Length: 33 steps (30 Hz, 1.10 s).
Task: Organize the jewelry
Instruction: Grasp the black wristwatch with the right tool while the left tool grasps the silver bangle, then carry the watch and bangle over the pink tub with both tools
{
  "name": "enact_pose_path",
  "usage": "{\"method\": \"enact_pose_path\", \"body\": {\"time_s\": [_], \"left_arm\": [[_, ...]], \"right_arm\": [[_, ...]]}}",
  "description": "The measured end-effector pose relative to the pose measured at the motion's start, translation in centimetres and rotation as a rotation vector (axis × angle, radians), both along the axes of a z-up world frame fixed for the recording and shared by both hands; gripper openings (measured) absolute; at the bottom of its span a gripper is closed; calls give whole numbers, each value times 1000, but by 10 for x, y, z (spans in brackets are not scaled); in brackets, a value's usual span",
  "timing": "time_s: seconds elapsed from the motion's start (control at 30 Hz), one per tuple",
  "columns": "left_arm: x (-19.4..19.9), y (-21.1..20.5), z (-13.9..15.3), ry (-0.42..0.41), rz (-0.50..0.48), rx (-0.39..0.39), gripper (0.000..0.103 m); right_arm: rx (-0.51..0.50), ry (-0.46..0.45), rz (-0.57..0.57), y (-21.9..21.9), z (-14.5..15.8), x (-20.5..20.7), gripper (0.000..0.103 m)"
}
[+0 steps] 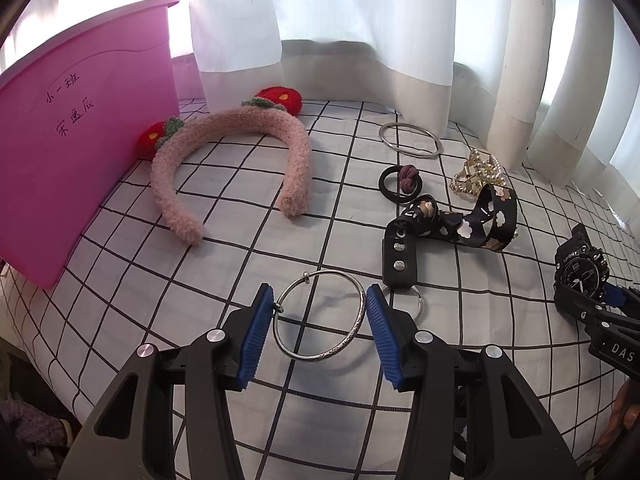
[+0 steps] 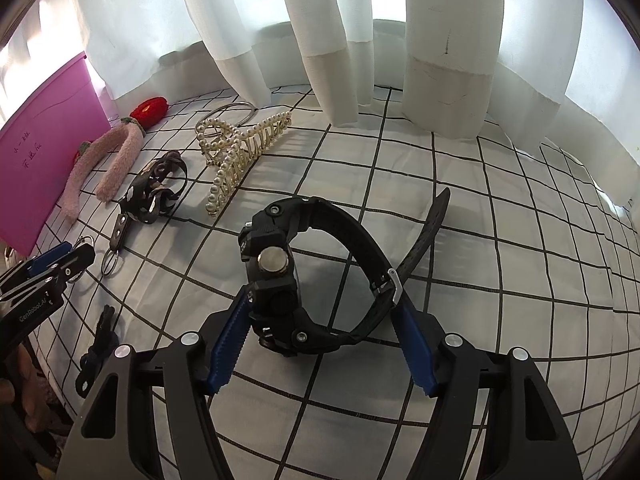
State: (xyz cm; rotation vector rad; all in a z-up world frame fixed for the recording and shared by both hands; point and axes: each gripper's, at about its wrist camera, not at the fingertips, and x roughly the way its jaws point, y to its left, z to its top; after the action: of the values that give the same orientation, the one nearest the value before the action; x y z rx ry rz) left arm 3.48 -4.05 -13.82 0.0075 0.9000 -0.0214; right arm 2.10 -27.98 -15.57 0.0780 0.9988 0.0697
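Note:
In the left wrist view my left gripper [image 1: 320,300] is open, its blue pads on either side of a silver bangle [image 1: 319,316] that lies on the checked cloth. In the right wrist view my right gripper [image 2: 320,312] is open around a black sport watch [image 2: 316,276]; the left pad touches the watch case and the right pad touches the strap near the buckle. The watch also shows in the left wrist view [image 1: 580,270]. A pink bin [image 1: 76,140] stands at the left.
On the cloth lie a fuzzy pink headband with red flowers [image 1: 236,160], a second silver bangle [image 1: 410,139], a black hair tie [image 1: 400,184], a pearl hair claw [image 2: 240,148], and a black patterned strap keychain [image 1: 452,228]. White curtains [image 1: 360,32] hang behind.

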Motion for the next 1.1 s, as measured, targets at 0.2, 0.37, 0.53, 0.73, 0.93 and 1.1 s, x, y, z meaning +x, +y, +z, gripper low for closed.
{"method": "enact_pose_path", "body": {"time_s": [0.2, 0.37, 0.53, 0.73, 0.93, 1.1], "left_arm": [[-3, 0, 13, -13, 17, -16, 47], [-5, -2, 19, -23, 29, -16, 47], [-9, -4, 20, -28, 36, -13, 47], [-13, 0, 23, -33, 52, -16, 47], [-14, 1, 30, -47, 62, -21, 47], [-16, 2, 37, -60, 75, -25, 47]], "right_arm": [[7, -28, 5, -5, 12, -4, 66], [0, -29, 27, -5, 14, -2, 63], [16, -19, 26, -8, 7, -2, 63], [26, -44, 33, -9, 12, -5, 63], [33, -74, 52, -6, 23, -4, 63], [34, -98, 70, -4, 31, -3, 63]]}}
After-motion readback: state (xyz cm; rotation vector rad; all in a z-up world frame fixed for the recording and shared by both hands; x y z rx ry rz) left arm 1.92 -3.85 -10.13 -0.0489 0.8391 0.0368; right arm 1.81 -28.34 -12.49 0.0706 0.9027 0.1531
